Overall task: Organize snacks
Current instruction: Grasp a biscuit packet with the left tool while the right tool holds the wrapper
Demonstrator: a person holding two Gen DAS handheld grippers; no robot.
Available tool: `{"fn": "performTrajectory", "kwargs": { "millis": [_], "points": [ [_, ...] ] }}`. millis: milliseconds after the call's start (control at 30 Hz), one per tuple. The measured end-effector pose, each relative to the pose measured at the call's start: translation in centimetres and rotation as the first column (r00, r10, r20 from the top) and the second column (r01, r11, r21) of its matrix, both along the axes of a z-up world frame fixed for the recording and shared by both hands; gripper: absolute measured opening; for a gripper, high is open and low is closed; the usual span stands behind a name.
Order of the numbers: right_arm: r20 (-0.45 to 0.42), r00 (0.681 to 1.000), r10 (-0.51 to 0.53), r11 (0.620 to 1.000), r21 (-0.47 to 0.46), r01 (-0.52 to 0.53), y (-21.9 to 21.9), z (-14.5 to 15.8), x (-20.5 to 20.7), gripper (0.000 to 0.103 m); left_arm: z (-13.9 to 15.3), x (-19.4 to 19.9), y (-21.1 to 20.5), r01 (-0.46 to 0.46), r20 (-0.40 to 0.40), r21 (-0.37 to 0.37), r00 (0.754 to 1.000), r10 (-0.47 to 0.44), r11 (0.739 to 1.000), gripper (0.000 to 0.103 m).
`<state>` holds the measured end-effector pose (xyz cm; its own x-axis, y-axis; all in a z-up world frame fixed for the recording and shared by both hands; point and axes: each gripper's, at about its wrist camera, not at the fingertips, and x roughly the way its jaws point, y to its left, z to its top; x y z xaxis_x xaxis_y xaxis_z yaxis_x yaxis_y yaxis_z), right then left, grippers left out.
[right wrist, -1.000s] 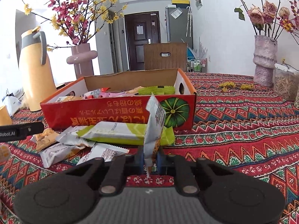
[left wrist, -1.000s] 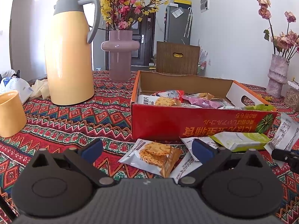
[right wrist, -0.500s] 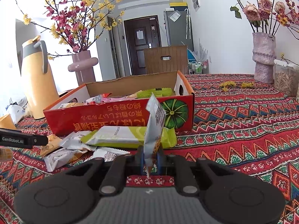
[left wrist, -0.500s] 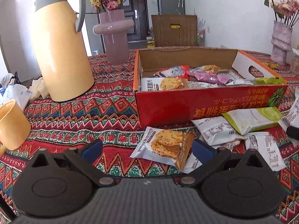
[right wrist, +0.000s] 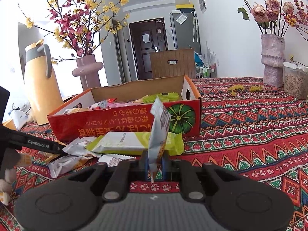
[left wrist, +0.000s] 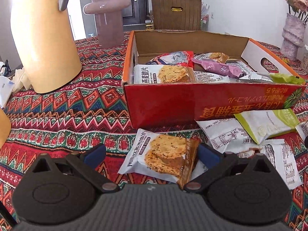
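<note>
An open red cardboard box (left wrist: 173, 102) holds several snack packets; it also shows in the right wrist view (right wrist: 115, 121). My left gripper (left wrist: 152, 154) is open, its blue pads either side of an oat-crisp packet (left wrist: 163, 154) lying on the cloth in front of the box. More packets lie to the right, among them a green-and-white one (left wrist: 267, 123). My right gripper (right wrist: 155, 163) is shut on a white snack packet (right wrist: 159, 129) held upright above the cloth. The green-and-white packet (right wrist: 130, 142) lies just beyond it.
A yellow thermos jug (left wrist: 42, 38) and a mauve vase (left wrist: 107, 17) stand left of the box. A second vase with roses (right wrist: 272, 59) and a clear container (right wrist: 294, 82) stand at the far right. A yellow cup edge (left wrist: 3, 127) is at the left.
My left gripper has moved forward and tilted down, so the oat-crisp packet now lies between its open pads. My right gripper has lifted its packet slightly.
</note>
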<state>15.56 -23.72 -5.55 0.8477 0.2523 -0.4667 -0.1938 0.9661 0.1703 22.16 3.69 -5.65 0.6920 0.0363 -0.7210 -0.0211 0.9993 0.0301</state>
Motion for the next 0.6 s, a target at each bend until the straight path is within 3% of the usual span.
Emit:
{"fn": "performTrajectory", "kwargs": {
  "millis": [100, 267, 367, 600],
  "points": [
    [0.000, 1.000, 0.001, 1.000, 0.000, -0.001, 0.0, 0.0, 0.0, 0.013, -0.4, 0.1, 0.5, 0.002, 0.000, -0.040, 1.000, -0.002, 0.999, 0.100],
    [0.000, 1.000, 0.000, 1.000, 0.000, 0.000, 0.0, 0.0, 0.0, 0.013, 0.0, -0.5, 0.4, 0.014, 0.024, -0.032, 1.000, -0.013, 0.999, 0.072],
    [0.000, 1.000, 0.001, 1.000, 0.000, -0.001, 0.0, 0.0, 0.0, 0.012, 0.2, -1.1, 0.3, 0.031, 0.036, -0.031, 0.999, -0.029, 0.999, 0.063],
    [0.001, 1.000, 0.000, 1.000, 0.000, 0.000, 0.0, 0.0, 0.0, 0.013, 0.7, -2.0, 0.1, 0.025, 0.068, -0.009, 0.997, -0.024, 1.000, 0.061]
  ]
}}
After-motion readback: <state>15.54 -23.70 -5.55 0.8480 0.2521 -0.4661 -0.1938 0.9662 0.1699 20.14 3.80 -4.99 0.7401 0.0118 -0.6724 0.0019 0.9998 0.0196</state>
